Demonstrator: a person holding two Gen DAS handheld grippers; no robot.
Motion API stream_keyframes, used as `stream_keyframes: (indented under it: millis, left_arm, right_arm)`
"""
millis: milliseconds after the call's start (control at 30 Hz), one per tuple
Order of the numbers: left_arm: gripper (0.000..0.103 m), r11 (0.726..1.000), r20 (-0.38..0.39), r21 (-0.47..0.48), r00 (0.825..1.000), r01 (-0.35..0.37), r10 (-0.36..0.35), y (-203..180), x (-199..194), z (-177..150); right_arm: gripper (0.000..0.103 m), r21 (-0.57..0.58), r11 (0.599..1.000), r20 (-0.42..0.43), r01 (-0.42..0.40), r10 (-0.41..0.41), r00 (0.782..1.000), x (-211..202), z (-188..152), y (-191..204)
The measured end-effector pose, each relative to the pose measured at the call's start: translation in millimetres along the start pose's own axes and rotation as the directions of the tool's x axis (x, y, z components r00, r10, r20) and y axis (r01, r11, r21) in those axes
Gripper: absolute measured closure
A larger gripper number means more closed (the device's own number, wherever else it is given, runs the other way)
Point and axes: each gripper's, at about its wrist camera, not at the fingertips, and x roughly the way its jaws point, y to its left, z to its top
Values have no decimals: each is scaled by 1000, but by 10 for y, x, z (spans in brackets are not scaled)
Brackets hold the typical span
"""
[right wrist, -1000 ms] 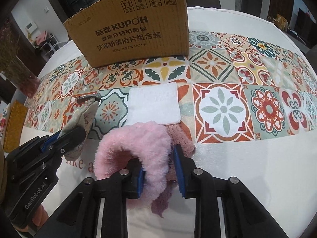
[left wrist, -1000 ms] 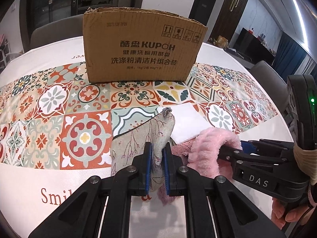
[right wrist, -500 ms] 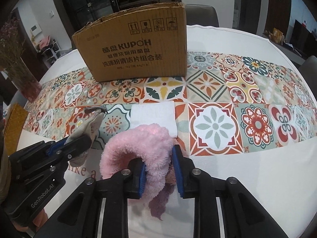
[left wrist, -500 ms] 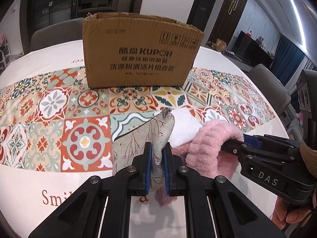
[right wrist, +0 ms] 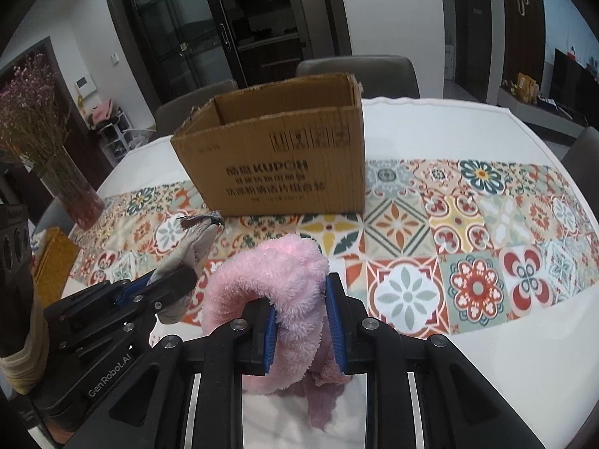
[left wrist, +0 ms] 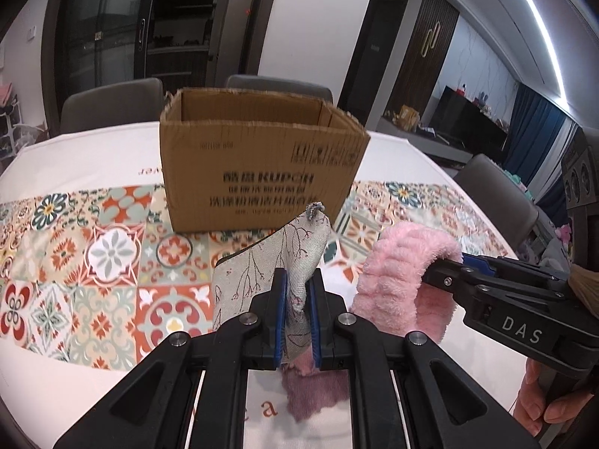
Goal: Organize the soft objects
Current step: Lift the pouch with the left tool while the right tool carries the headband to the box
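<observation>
My left gripper [left wrist: 297, 299] is shut on a beige floral fabric pouch [left wrist: 277, 262] and holds it above the table; it also shows in the right wrist view [right wrist: 187, 250]. My right gripper [right wrist: 301, 310] is shut on a fluffy pink headband [right wrist: 277, 280], lifted; it shows in the left wrist view [left wrist: 404, 273]. A mauve knitted cloth [right wrist: 322, 385] hangs below the headband [left wrist: 318, 393]. An open cardboard box [left wrist: 258, 164] stands upright beyond both grippers [right wrist: 284, 153]; its inside looks empty where visible.
The round table has a white cloth with a patterned tile runner [right wrist: 468, 232]. A vase of dried flowers [right wrist: 71, 183] and a yellow box [right wrist: 52, 262] stand at the left. Grey chairs [left wrist: 108, 101] surround the table.
Both grippers have risen with the pouch and the headband. The box's open top now shows. The white cloth seen earlier on the runner is out of sight.
</observation>
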Motion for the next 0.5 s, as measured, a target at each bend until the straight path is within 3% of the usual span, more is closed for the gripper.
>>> stream_keyframes:
  millis: [500]
  left_arm:
    - [90,998,116,37,992,-52,47,129,-208,642]
  right_arm:
    - [78,-18,1000,95,-22,24,995,-97,637,135]
